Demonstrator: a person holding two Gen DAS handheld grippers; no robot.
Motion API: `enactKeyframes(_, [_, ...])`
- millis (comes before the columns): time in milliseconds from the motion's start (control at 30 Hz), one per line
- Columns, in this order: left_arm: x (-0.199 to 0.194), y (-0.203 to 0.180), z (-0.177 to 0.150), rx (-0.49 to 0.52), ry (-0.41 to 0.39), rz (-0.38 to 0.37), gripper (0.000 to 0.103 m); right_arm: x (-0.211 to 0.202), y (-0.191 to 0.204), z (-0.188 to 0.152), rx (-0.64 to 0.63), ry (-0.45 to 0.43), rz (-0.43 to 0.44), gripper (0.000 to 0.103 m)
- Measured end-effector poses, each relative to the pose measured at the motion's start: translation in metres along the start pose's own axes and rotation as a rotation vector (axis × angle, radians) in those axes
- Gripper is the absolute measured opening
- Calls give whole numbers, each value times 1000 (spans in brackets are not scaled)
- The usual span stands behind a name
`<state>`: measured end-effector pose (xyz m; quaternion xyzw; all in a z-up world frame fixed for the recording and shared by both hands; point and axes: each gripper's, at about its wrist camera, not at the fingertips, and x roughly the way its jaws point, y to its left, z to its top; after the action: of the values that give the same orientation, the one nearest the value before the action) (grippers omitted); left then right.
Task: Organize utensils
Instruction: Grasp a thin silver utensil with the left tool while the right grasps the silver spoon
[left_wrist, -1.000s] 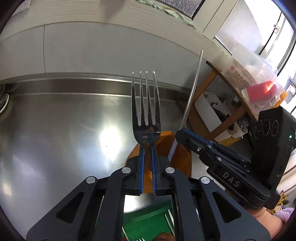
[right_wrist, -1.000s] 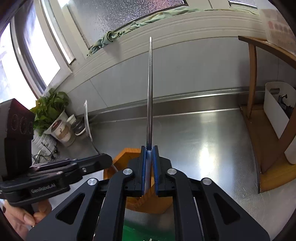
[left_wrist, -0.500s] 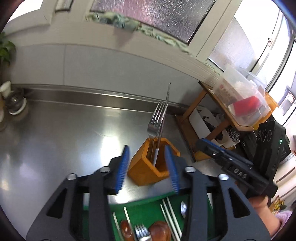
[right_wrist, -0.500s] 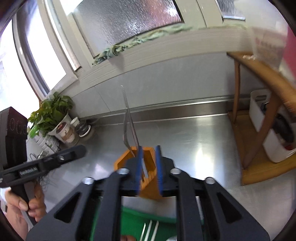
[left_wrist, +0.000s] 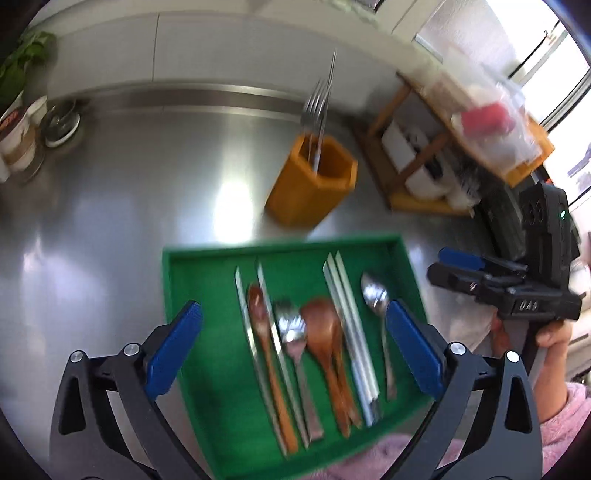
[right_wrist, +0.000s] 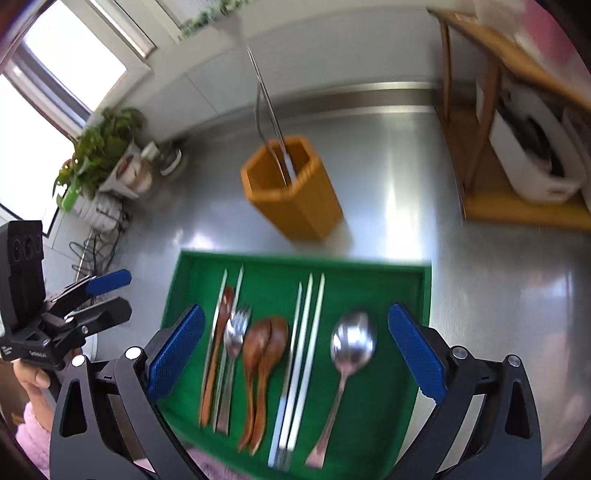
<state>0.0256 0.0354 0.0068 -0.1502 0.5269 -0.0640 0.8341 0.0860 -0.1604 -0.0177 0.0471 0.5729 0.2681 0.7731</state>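
Note:
An orange hexagonal holder (left_wrist: 312, 181) (right_wrist: 291, 192) stands on the steel counter with a fork (left_wrist: 314, 107) and a metal chopstick (right_wrist: 269, 107) upright in it. In front lies a green tray (left_wrist: 184, 280) (right_wrist: 406, 387) with wooden spoons (left_wrist: 325, 332), a fork (right_wrist: 232, 339), metal chopsticks (right_wrist: 299, 354) and a steel spoon (right_wrist: 351, 347). My left gripper (left_wrist: 291, 347) is open and empty above the tray. My right gripper (right_wrist: 295, 354) is open and empty above the tray; it also shows at the right of the left wrist view (left_wrist: 476, 273).
A wooden rack (left_wrist: 424, 155) (right_wrist: 517, 177) with white containers stands at the right. A potted plant (right_wrist: 96, 147), cups and a sink strainer (left_wrist: 61, 123) sit at the left back. Cables (right_wrist: 96, 251) lie at the counter's left.
Both grippers let go of the fork and the chopstick into the orange holder, opened wide and pulled back over the green tray.

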Motion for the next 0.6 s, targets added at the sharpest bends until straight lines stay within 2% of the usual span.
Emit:
enactKeyframes(67, [7, 0, -10, 5, 51, 40, 94, 3, -3, -10, 10, 49, -3, 99])
enactKeyframes(167, [24, 6, -26, -30, 150, 21, 94, 11, -7, -26, 17, 125, -20, 99])
enactKeyframes(267, [40, 10, -36, -39, 197, 55, 94, 17, -14, -35, 35, 170, -48, 99])
enactKeyframes(333, [51, 10, -41, -35, 232, 66, 94, 23, -21, -41, 68, 210, -33, 93])
enactKeyframes(400, [58, 11, -44, -35, 249, 72, 94, 28, -26, -45, 72, 235, -56, 89])
enactKeyframes(467, [64, 11, -46, -32, 259, 107, 93, 34, -28, -47, 79, 257, -85, 83])
enactKeyframes(533, [68, 15, -48, -42, 276, 110, 85, 41, -32, -50, 96, 286, -93, 65])
enactKeyframes(567, [70, 16, -49, -49, 285, 108, 73, 45, -33, -52, 100, 296, -102, 53])
enactKeyframes(600, [74, 18, -50, -59, 295, 108, 62, 47, -34, -54, 103, 303, -114, 48])
